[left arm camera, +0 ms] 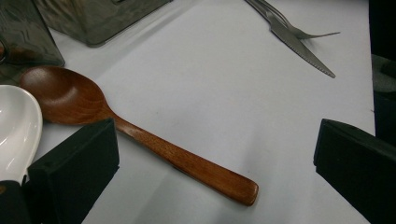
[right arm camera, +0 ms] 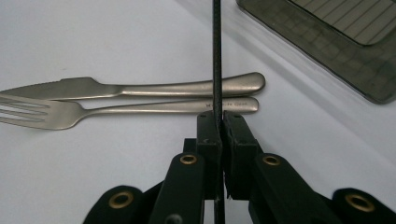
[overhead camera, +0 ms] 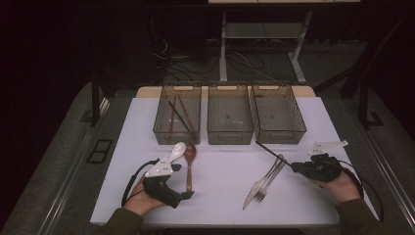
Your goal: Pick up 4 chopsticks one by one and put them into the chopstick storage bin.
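Right gripper [overhead camera: 296, 166], right of centre in the high view: clamped on a black chopstick [overhead camera: 273, 152] angled up-left, likely bound for the left bin [overhead camera: 178, 113] holding other chopsticks [overhead camera: 181, 117]. Left gripper [overhead camera: 185, 194], lower left: jaws wide apart beside the wooden spoon [left arm camera: 140, 135], ready to straddle its handle. White spoon [left arm camera: 16, 128] touching alongside. Knife [right arm camera: 135, 87] and fork [right arm camera: 126, 111] paired at lower centre, unsorted. Middle bin [overhead camera: 230, 115] and right bin [overhead camera: 279, 112] unfilled.
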Available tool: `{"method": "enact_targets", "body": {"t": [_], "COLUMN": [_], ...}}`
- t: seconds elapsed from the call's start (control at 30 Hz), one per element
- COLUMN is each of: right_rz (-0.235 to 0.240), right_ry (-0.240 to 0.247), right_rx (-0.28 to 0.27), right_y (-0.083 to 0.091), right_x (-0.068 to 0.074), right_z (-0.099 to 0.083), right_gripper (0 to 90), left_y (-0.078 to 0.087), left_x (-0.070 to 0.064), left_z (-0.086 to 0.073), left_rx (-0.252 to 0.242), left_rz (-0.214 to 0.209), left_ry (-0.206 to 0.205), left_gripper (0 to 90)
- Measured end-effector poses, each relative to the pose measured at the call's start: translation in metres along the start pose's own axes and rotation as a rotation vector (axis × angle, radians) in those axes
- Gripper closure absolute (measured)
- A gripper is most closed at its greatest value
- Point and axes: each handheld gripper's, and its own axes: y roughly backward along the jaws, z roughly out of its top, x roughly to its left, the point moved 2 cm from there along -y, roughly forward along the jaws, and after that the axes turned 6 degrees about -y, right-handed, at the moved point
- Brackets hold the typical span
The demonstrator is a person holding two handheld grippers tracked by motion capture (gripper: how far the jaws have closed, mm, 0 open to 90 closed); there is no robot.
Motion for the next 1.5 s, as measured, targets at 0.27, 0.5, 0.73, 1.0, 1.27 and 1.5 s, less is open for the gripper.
{"method": "enact_targets", "body": {"t": [0.27,0.5,0.73,1.0,1.27,1.5], "right_rz": [0.034,0.051,0.071,0.084,0.089,0.103], "right_ry": [0.001,0.015,0.022,0.027,0.026,0.028], "right_rx": [-0.031,-0.036,-0.051,-0.076,-0.096,-0.114], "right_y": [0.004,0.000,-0.002,-0.005,-0.010,-0.016], "right_x": [0.007,0.013,0.019,0.023,0.028,0.034], "right_z": [0.008,0.016,0.024,0.038,0.051,0.064], "right_gripper": [86.0,86.0,86.0,86.0,86.0,86.0], "left_y": [-0.001,0.000,0.000,0.000,-0.001,-0.001], "left_x": [0.000,0.000,0.001,0.002,0.002,0.002], "left_z": [0.000,0.000,-0.001,-0.002,-0.002,-0.003], "left_rx": [0.002,0.003,0.000,0.001,0.003,0.002], "left_rz": [0.000,0.000,0.002,-0.003,-0.001,-0.005], "left_ry": [0.001,0.001,0.011,0.015,0.016,0.014], "left_gripper": [0.0,0.0,0.0,0.0,0.0,0.0]}}
